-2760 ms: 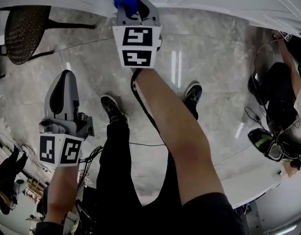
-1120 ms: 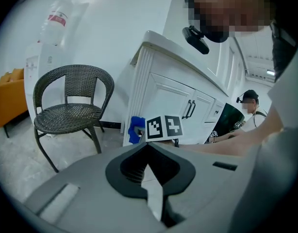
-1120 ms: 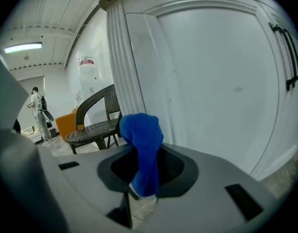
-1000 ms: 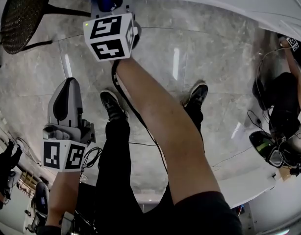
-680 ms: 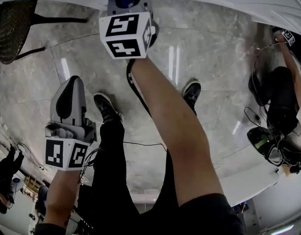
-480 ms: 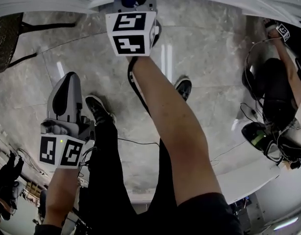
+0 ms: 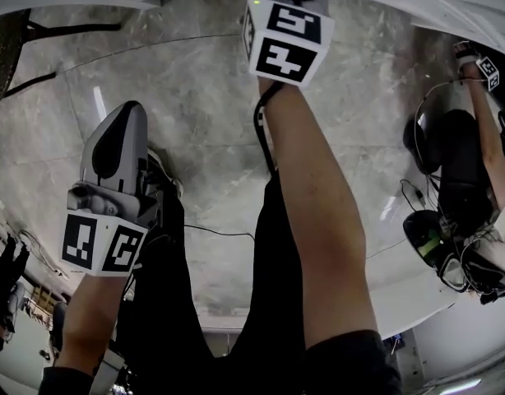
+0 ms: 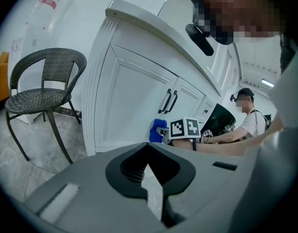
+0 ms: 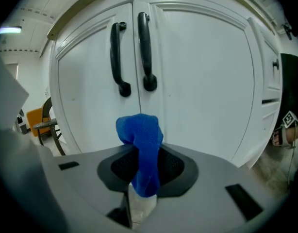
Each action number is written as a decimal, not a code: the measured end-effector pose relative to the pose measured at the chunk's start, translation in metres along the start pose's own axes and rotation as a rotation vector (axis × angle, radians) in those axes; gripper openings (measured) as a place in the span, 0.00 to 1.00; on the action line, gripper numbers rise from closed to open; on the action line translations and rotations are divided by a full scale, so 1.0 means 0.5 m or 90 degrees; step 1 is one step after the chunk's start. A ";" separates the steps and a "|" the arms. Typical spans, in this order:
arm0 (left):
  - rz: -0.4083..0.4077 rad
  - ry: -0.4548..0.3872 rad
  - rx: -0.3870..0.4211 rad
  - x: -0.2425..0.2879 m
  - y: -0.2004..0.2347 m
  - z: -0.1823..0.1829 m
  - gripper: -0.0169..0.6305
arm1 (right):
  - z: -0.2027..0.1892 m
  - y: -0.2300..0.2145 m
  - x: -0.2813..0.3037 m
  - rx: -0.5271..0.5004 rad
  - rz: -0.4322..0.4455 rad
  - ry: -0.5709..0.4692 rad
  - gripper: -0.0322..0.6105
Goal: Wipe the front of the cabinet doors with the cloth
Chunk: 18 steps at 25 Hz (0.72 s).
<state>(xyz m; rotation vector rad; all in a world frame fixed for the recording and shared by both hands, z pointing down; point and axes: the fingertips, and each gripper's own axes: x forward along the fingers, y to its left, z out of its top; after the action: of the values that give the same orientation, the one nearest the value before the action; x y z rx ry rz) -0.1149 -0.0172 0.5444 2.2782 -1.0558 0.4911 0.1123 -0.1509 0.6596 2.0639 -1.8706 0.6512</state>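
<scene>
Shifted rightward since 0.5 s ago, with right gripper (image 9: 141, 155) clamped on blue cloth (image 9: 140, 132). Cloth bunched upright between jaws, close before seam of 2 white cabinet doors (image 9: 202, 81), below 2 black handles (image 9: 145, 52); contact not determinable. Left gripper (image 8: 148, 152) held low, well apart from doors, jaws closed together, empty.

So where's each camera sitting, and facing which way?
Head view: on the person's head, facing down at the floor; arms, legs show.
Left gripper view: on the left gripper, past its shut jaws toward the cabinet doors, obliquely.
Right gripper view: on the right gripper, squarely at those doors.
Shared: both gripper views show the blue cloth.
</scene>
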 end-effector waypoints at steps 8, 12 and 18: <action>0.031 -0.023 0.001 -0.038 0.091 0.041 0.03 | -0.038 0.089 0.012 0.032 0.002 0.028 0.18; 0.042 -0.031 -0.001 -0.085 0.154 0.058 0.03 | -0.055 0.269 0.028 0.004 0.070 0.047 0.18; 0.057 -0.024 -0.016 -0.160 0.237 0.046 0.03 | -0.072 0.509 0.078 0.010 0.153 0.063 0.18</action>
<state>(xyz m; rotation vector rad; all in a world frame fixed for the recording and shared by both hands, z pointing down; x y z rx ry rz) -0.2546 -0.0484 0.5243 2.2336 -1.1800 0.4710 -0.1420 -0.1981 0.6868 1.7944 -2.0794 0.8120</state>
